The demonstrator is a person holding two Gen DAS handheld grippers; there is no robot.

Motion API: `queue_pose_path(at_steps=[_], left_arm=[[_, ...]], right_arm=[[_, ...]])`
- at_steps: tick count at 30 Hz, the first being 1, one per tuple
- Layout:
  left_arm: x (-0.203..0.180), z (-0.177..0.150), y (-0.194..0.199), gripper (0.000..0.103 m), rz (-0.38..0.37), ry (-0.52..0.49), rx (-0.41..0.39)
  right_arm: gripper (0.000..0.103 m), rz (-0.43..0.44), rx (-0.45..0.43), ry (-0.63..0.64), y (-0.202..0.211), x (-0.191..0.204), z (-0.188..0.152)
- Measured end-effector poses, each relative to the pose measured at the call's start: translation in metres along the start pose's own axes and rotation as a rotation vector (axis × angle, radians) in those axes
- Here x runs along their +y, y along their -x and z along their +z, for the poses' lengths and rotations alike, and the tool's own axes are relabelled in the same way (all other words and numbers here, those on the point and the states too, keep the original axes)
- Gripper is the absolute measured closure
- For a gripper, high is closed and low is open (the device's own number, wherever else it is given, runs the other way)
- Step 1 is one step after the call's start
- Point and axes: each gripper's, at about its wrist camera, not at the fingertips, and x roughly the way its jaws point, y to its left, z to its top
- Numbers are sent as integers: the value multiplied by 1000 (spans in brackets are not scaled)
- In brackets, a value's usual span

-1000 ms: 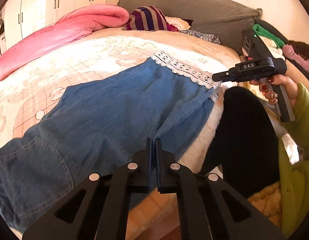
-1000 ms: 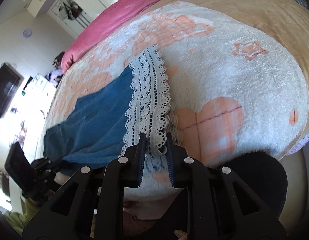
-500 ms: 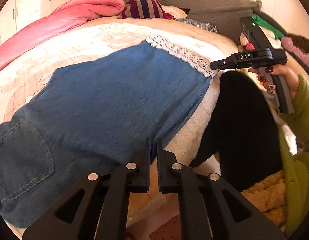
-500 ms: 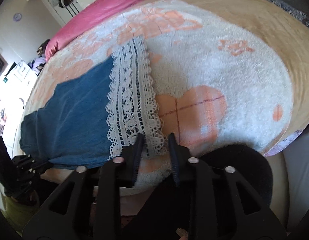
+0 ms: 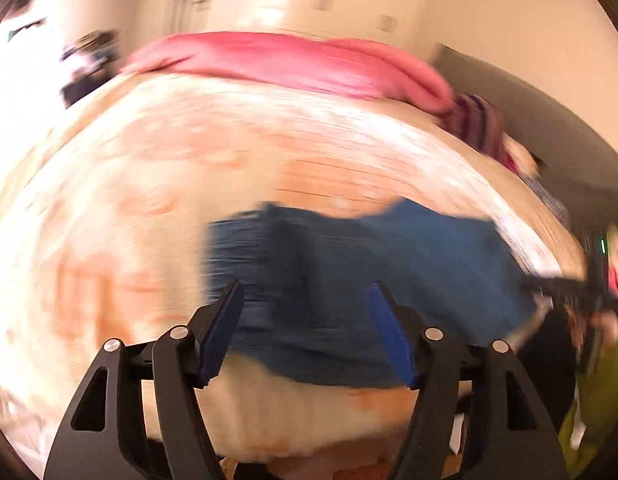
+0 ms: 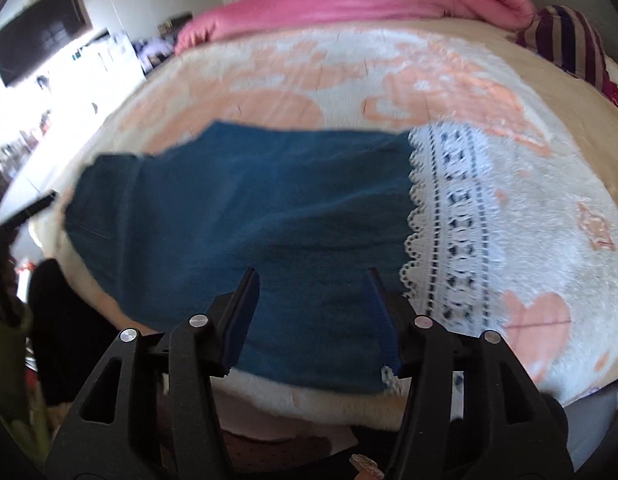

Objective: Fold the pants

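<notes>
Pants of blue denim lie flat on the bed, near its front edge, atop a fuzzy white and peach blanket, with the white lace hem at the right end in the right wrist view. Both claws are spread wide and hold nothing: the left claw hangs over the waist end, though that view is badly smeared, and the right claw hangs over the leg just beside the lace. The garment looks folded once lengthwise, so the step in hand is probably a regrasp between folds. Next, each claw would need to close on a near edge, one at each end, then carry the hem toward the waist without dragging the layers apart.
</notes>
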Motion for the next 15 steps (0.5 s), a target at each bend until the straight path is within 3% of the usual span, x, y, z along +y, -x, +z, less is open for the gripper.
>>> queue_pose_path(at_steps=[1,3,7,9,10,11,15], left_arm=[[12,0,-3,26,32,35,12],[23,-2,-12,23,37,90,35],[26,-4,-37,24,-71,187,60],[17,-5,-42,36,-22,152,52],[15,-3,-44,58,11,117,46],[14,-2,-43,63,24,98,41],[23,-2,-23,65,42,63,27]], right_arm=[[54,-11,15,-6,-4,-2,-2],[53,-11,30,-7,-8,-4,-8],[47,8,20,-19,-5,-4,-14],[45,15,17,-26,-5,-5,-18],[45,16,16,-30,-6,-6,-17],[45,17,16,-32,-6,-6,-17],[45,22,16,-37,-4,-6,-19]])
